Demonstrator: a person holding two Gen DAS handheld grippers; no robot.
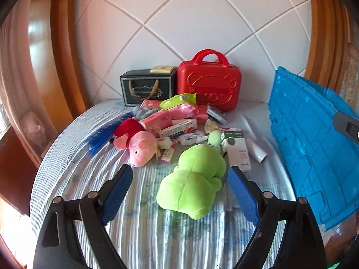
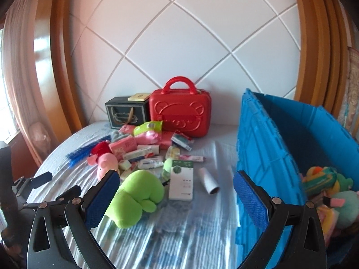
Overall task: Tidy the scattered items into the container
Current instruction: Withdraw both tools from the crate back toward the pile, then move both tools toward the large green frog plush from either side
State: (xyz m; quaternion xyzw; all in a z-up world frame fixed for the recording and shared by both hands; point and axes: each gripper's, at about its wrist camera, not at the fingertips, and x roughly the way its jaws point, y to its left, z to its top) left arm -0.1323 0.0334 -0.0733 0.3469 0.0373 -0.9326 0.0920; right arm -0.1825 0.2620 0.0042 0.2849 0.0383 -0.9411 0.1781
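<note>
A green plush toy (image 1: 193,179) lies on the striped bed, between and just beyond the open fingers of my left gripper (image 1: 179,174). It also shows in the right wrist view (image 2: 136,199). Behind it is a heap of items: a pink pig plush (image 1: 141,145), pink tissue packs (image 1: 170,116), a white and green box (image 1: 237,150) and a white roll (image 1: 257,150). The blue crate (image 2: 269,148) stands at the right and holds several plush toys (image 2: 329,192). My right gripper (image 2: 177,183) is open and empty above the bed, left of the crate.
A red case with a handle (image 1: 208,83) and a dark gift box (image 1: 145,87) stand against the white padded headboard. A blue feathery item (image 1: 101,136) lies left of the heap. My left gripper also shows at the left of the right wrist view (image 2: 42,179).
</note>
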